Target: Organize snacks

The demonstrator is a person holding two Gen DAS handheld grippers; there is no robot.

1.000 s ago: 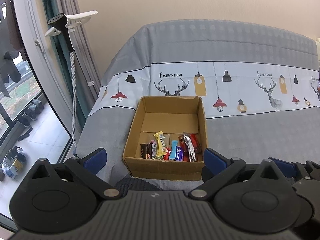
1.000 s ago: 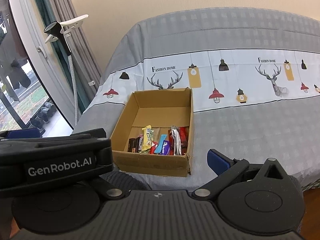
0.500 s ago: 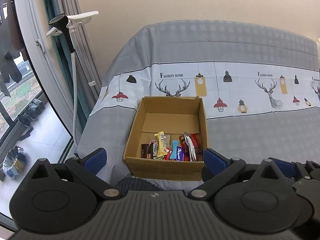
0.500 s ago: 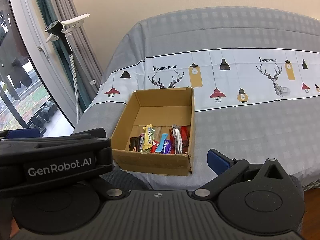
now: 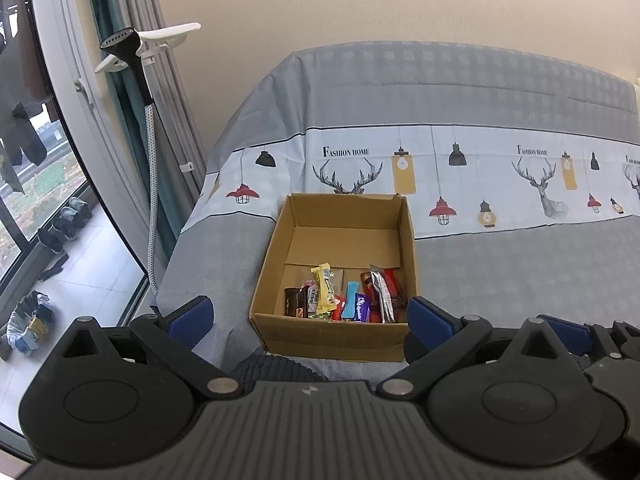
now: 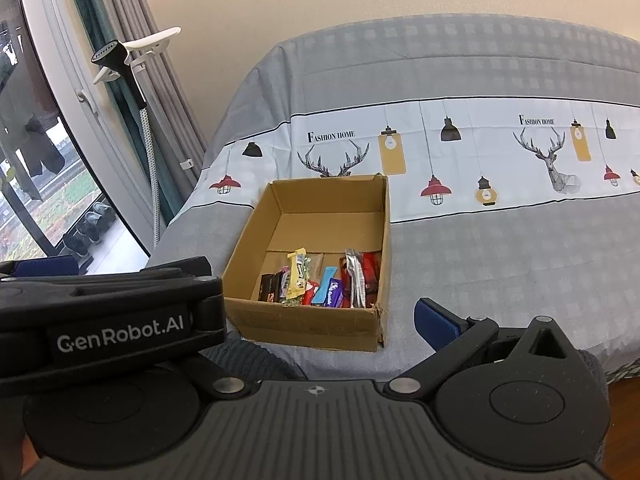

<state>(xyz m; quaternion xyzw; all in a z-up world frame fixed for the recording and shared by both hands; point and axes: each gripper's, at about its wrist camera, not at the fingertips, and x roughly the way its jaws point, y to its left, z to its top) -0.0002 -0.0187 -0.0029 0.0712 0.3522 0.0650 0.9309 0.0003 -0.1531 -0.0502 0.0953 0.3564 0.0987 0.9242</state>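
An open cardboard box (image 5: 340,336) stands on the grey bed cover and shows in the right wrist view too (image 6: 304,328). Several wrapped snack bars (image 5: 344,300) lie along its near wall, among them a yellow one (image 6: 297,274) and a silver one (image 6: 356,280). My left gripper (image 5: 310,316) is open and empty, its blue pads either side of the box's near wall, short of it. My right gripper (image 6: 320,320) is open and empty. Its left finger is hidden behind the left gripper's body (image 6: 112,328).
The bed cover (image 5: 500,272) with a printed deer and lamp band stretches right and back to a beige wall. A garment steamer on a pole (image 5: 148,152), curtains and a glass door stand at left. Shoes (image 5: 64,224) lie outside.
Both grippers have drifted very slightly; the box sits a little lower and right in the views. Nothing was grasped or released.
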